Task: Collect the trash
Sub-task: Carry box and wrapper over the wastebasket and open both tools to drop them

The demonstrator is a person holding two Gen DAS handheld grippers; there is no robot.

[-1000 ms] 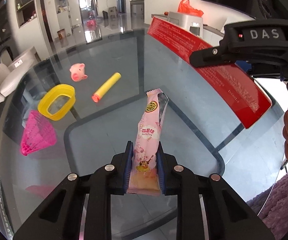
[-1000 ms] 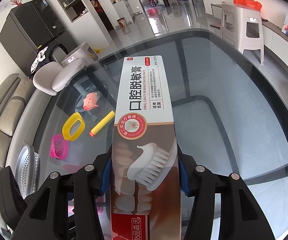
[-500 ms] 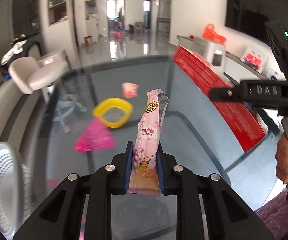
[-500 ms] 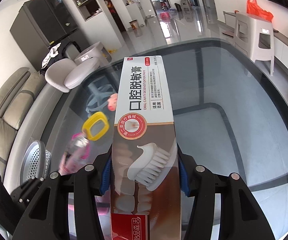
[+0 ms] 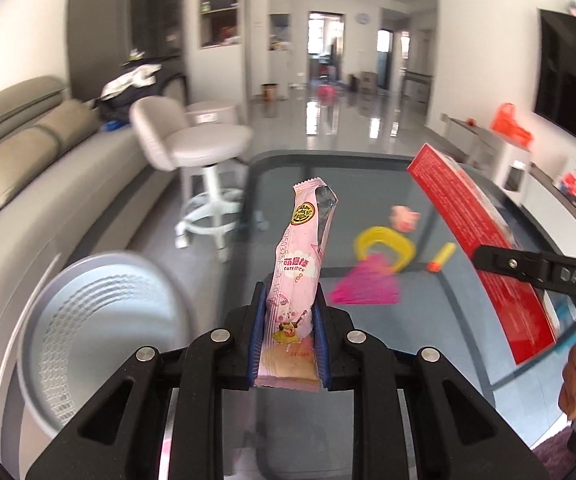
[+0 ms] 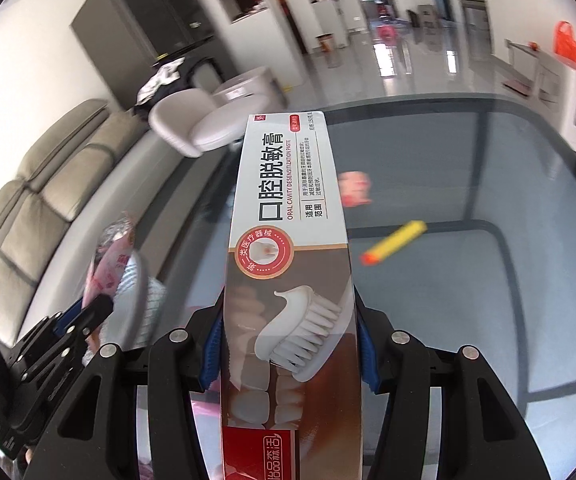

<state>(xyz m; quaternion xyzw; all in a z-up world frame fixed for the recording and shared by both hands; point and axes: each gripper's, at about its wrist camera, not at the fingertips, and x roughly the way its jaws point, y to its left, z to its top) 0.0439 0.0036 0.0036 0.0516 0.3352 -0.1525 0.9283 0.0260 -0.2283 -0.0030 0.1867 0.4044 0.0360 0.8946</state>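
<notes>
I have both pieces of trash in hand. My left hand-held gripper (image 5: 290, 338) is nearly closed, its blue pads pinching the lower end of the pink snack wrapper (image 5: 298, 276), which stands up out of the jaws above the left edge of the glass tabletop (image 5: 372, 184). It looks light, thin and crinkly, so I judge it could slip or fold; the flat sealed end where I hold it is the firmest place to grip. My right hand-held gripper (image 6: 288, 354) stands about half open, clamped across the width of the toothpaste box (image 6: 288, 240), held over the tabletop near the same edge. The carton seems stiff but hollow and probably light, so hard squeezing may crush it; gripping its narrow sides near one end suits it. The silver mesh bin (image 5: 99, 332) sits just off the tabletop's left edge, close beside the wrapper. The toys farther in look like no trash to me.
</notes>
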